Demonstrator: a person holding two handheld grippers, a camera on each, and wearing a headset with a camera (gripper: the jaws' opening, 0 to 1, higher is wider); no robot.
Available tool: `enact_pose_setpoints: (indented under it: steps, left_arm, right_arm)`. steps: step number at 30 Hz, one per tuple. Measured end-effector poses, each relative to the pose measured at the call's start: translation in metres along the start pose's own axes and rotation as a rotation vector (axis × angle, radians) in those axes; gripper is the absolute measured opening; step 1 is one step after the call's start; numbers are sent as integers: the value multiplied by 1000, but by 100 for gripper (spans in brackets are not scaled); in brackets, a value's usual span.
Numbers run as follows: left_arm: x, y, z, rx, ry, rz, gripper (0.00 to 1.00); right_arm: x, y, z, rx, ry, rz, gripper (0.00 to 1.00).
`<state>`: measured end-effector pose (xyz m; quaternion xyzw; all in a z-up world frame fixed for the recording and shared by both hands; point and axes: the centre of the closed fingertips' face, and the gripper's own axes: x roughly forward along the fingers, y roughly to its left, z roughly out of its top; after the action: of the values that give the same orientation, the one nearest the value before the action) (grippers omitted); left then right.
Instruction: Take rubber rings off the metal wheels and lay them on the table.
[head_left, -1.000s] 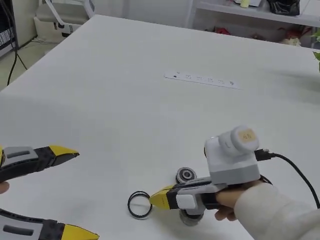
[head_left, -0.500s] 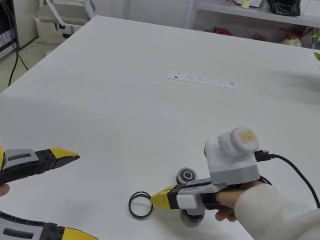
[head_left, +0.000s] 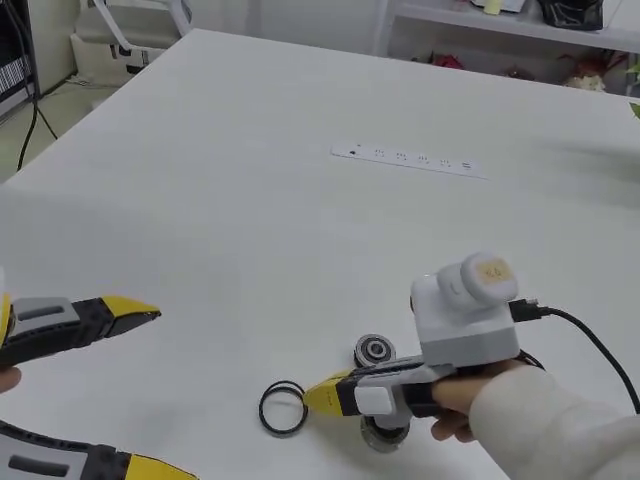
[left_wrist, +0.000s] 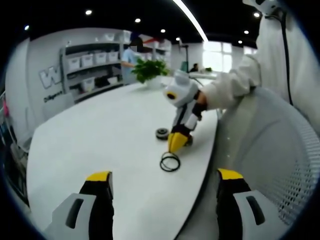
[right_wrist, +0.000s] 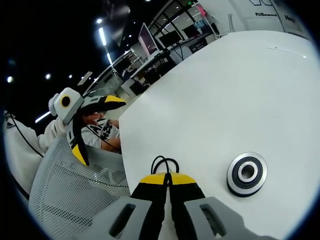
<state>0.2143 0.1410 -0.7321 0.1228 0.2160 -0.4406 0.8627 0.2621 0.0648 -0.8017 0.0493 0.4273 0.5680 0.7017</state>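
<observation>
Over the last second almost nothing has moved, and the small drift in the head view looks like my head rather than the work. My right tongs stay where they were, low over the table with the jaws together. The rubber rings, two loops overlapping, still lie flat right at the tip. The tip meets their near edge, and I cannot tell whether a sliver of rubber is still nipped between the jaws or they are merely shut against it. My left tongs have also held still, jaws wide apart and holding nothing, well off to the far side of the rings from the right pair. I take this to mean these rings are laid down and only the let-go and back-off remain. One metal wheel sits just beside the right tongs, behind the tip. Its rim looks dark in the right gripper view, perhaps a ring still on it, though I am not sure. A second wheel lies partly hidden under the right tongs' body, so its rim is unreadable.
</observation>
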Motion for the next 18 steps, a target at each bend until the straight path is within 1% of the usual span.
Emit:
enact_pose_setpoints:
  steps: [13,16,18]
  left_arm:
    - [1,0,1,4,2,-1,86]
    - [1,0,0,8,11,0,85]
    - [1,0,0,8,10,-1,85]
  right_arm:
    - [2,-4,0,-13,3,-17,0]
    - [3,-6,-1,-36,13,-32,2]
    - [4,-5,-2,-42,16,-29,2]
